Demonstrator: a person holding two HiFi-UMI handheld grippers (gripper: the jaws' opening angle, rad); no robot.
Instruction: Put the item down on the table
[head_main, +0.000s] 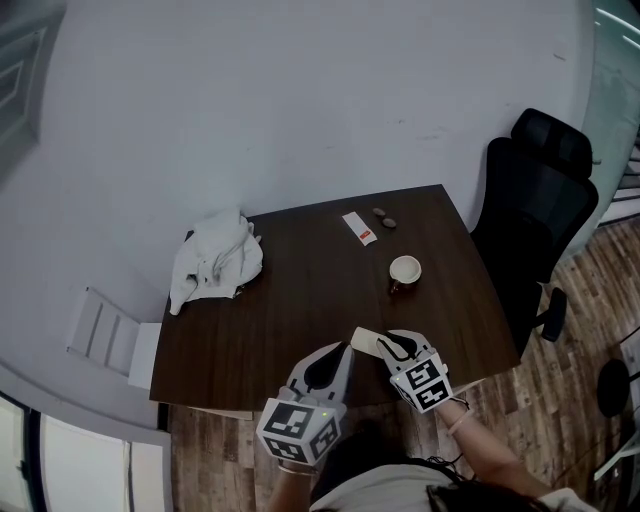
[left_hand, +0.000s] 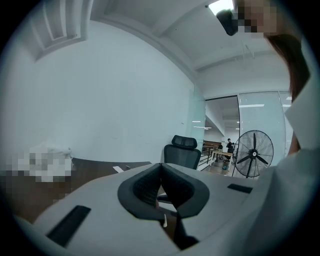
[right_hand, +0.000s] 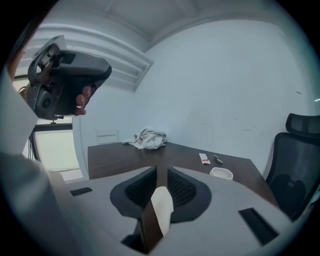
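While it is pinched flat-face to flat-face between the jaws of the right gripper (right_hand: 161, 174), the item (right_hand: 162, 207) sits over the near part of the table (head_main: 300, 320), at about 5 o'clock from the table's centre and not yet laid down. Item: a thin flat slip, cream on its visible face, rounded at the end, with a brown layer against one side; what it is made of cannot be told. Judged light, slightly bendy, smooth enough to slide in the pads and not fragile. It is best held across its broad faces near one end, as now, and let go low so it lands flat. Left gripper (left_hand: 161, 167): jaws together, nothing between them, at 6 o'clock just beside the right one. Table: dark wood, matt, square-cornered. Cup (head_main: 405, 270): small, round, white-rimmed, hard, at 2 o'clock. Packet (head_main: 359, 228): narrow, white with a red end, at 1 o'clock. Two small dark lumps (head_main: 384, 217) just beside it. Cloth (head_main: 215, 258): white, soft, crumpled in a heap, at 10 o'clock. Chair (head_main: 540, 200): black, mesh-backed, off the table at 2 o'clock.
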